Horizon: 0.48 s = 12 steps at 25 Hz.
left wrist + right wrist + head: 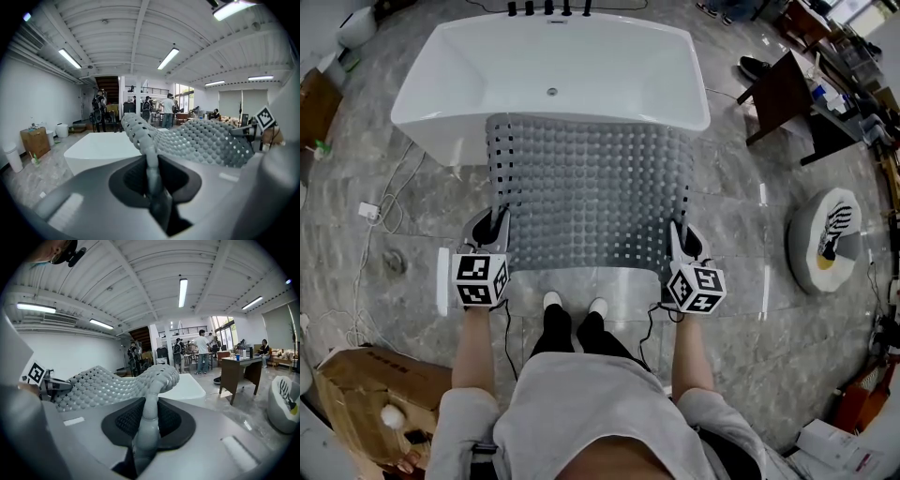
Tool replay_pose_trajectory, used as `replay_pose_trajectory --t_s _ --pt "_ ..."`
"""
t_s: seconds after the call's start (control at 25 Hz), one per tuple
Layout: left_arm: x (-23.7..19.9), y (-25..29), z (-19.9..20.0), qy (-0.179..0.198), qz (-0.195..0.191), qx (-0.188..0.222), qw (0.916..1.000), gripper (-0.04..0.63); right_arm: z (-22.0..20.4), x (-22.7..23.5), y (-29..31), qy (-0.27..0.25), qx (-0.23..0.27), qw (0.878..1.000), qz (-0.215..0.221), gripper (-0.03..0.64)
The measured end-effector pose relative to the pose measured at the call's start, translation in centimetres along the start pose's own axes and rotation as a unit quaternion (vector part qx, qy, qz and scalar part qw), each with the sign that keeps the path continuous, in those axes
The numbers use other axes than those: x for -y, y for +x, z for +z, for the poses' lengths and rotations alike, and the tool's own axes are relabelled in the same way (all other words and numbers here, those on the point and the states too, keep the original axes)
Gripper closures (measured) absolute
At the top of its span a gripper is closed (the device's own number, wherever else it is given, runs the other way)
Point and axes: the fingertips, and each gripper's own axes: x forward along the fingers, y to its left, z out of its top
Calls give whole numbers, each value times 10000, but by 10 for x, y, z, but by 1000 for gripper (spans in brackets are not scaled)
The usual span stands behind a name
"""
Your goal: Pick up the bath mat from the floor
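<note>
Head view shows us holding the bath mat point(591, 187) spread out above the floor point(412, 206), with the white bathtub point(478, 66) at twelve o'clock; from this angle the mat's far edge overlaps the tub's near wall. Our left tongs point(499, 223) are clenched on the mat's eight o'clock corner, and our right tongs point(678, 232) on its four o'clock corner. Both gripper views show the mat's edge pinched between the pads. Our feet point(574, 304) stand at six o'clock.
</note>
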Motion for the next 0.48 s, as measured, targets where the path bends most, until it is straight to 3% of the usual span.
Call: replay_pose_trajectory --t_s 0.48 --pt "7 -42 52 132 89 608 9980 541 55 -12 -39 -239 579 9980 30 555"
